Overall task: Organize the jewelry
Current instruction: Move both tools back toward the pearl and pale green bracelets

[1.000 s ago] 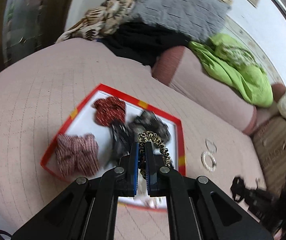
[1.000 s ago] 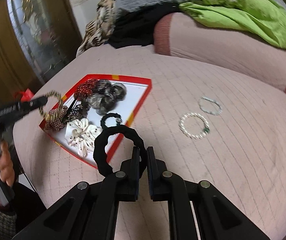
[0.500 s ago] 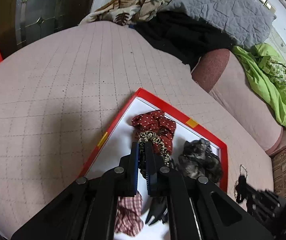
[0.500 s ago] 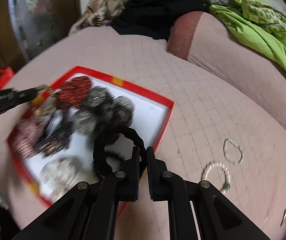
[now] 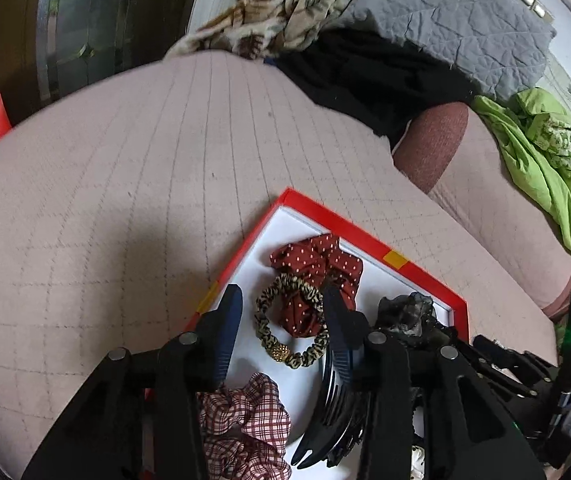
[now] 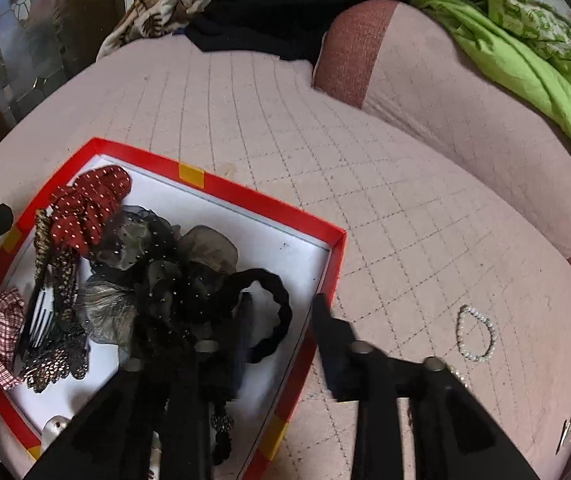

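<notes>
tray [image 6: 259, 206]: scrunchies crowded | pearl bracelet [image 6: 477, 334] outside | both jaws spread

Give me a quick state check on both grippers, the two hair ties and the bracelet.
Left gripper: open.
Leopard-print hair tie: released, in the red tray.
Right gripper: open.
Black hair tie: released, in the tray.
Pearl bracelet: on the bedspread, outside the tray.

Quilted matt cloth bedcover [image 5: 125, 184]; fabric scrunchie [image 5: 291, 330]
</notes>
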A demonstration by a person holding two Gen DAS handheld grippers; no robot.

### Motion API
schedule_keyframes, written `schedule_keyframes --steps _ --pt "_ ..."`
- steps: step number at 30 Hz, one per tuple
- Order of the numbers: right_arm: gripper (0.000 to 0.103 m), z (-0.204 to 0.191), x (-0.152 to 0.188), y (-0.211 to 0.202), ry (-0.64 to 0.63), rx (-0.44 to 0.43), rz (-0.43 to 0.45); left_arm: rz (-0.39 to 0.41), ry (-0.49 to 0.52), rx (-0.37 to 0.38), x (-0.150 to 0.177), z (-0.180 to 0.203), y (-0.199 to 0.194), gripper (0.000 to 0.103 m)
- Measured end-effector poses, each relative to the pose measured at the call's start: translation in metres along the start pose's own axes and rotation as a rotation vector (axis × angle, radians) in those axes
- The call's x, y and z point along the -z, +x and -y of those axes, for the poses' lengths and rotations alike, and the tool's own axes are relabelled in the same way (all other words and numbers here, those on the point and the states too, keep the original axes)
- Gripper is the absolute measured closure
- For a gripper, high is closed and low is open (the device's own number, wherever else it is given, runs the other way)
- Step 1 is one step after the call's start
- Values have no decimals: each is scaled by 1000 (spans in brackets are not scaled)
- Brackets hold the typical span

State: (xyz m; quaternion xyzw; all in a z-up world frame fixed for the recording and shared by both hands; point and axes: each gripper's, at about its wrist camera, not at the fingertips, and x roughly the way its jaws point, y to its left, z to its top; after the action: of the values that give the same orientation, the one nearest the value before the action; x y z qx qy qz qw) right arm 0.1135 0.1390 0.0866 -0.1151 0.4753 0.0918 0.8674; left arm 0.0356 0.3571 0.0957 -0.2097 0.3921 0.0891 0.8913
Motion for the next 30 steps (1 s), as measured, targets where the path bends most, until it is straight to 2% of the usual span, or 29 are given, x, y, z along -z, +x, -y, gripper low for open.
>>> schedule_keyframes --steps 7,15,19,22,25,27,30 --pt "62 35 25 -39 70 -23 40 35 21 -10 7 6 -16 61" --pt "61 131 106 -73 274 -24 12 56 74 -44 29 21 -30 61" --pt "61 166 142 -86 345 -9 14 111 175 -83 50 47 -44 61" --pt "61 188 170 -97 393 2 27 127 258 -72 72 72 -57 61" --pt "61 217 199 -104 450 6 16 108 298 -69 91 96 -71 61" --pt "61 239 215 -109 477 38 16 110 344 -53 103 115 -84 60" --pt "58 268 236 -117 547 59 40 112 423 -24 124 149 -106 51"
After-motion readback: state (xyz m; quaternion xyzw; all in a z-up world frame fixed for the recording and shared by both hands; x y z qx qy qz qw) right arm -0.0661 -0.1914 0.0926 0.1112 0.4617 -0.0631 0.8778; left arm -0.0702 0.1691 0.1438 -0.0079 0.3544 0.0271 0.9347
